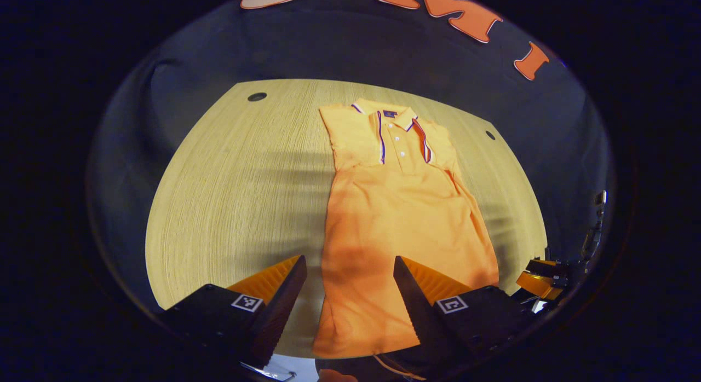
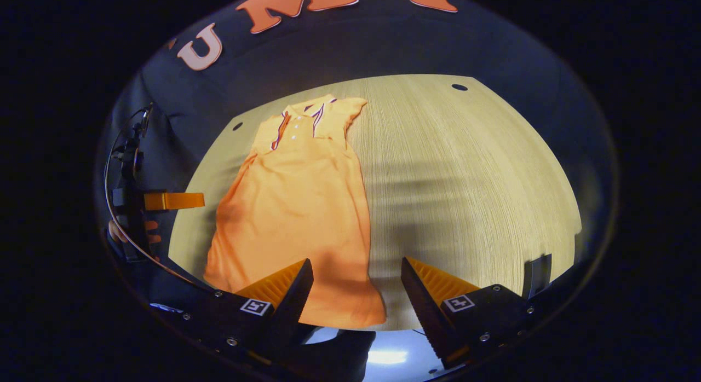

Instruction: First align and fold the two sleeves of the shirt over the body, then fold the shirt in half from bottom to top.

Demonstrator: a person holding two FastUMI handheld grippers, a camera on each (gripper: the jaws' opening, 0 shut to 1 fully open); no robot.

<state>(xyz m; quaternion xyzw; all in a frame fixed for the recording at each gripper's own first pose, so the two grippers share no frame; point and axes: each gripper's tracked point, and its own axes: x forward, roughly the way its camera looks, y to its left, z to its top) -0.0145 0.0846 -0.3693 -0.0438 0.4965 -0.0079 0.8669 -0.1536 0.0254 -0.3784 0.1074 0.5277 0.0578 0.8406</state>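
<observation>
The sleeves are folded in; both grippers, left gripper (image 1: 349, 278) and right gripper (image 2: 356, 281), are held spread above the orange polo shirt's (image 1: 402, 229) hem, poised for the bottom-to-top fold.

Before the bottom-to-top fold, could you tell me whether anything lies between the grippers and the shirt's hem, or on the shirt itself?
Nothing visible does. The shirt lies flat on the table, sleeves already folded in. The left gripper and right gripper hover open over the hem, and no object lies on the cloth up to the collar.
</observation>
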